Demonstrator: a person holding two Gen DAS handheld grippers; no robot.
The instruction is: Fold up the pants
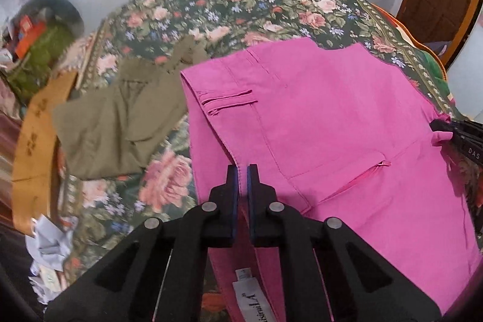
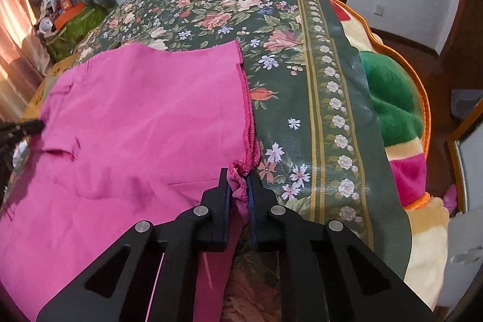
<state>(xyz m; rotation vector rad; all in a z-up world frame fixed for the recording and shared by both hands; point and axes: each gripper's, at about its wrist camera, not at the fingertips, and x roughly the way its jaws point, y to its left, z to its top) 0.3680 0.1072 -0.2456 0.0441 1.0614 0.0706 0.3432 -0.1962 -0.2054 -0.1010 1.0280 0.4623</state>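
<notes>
Pink pants (image 1: 332,122) lie folded on a floral bedspread (image 1: 241,8), back pockets and waistband facing up. My left gripper (image 1: 241,171) is shut on the waistband edge near the pants' left side. My right gripper (image 2: 240,177) is shut on the bunched hem edge at the right side of the pants (image 2: 145,116). The right gripper's tip shows at the right edge of the left wrist view (image 1: 443,129), pinching pink cloth. The left gripper's tip shows at the left edge of the right wrist view (image 2: 30,127).
Olive-green clothing (image 1: 120,116) lies on the bedspread (image 2: 286,98) left of the pants. A tan cardboard box (image 1: 33,141) and crumpled paper (image 1: 51,246) sit at the left. A plush multicoloured blanket (image 2: 392,98) lies at the bed's right edge. Clutter (image 2: 75,8) stands by the wall.
</notes>
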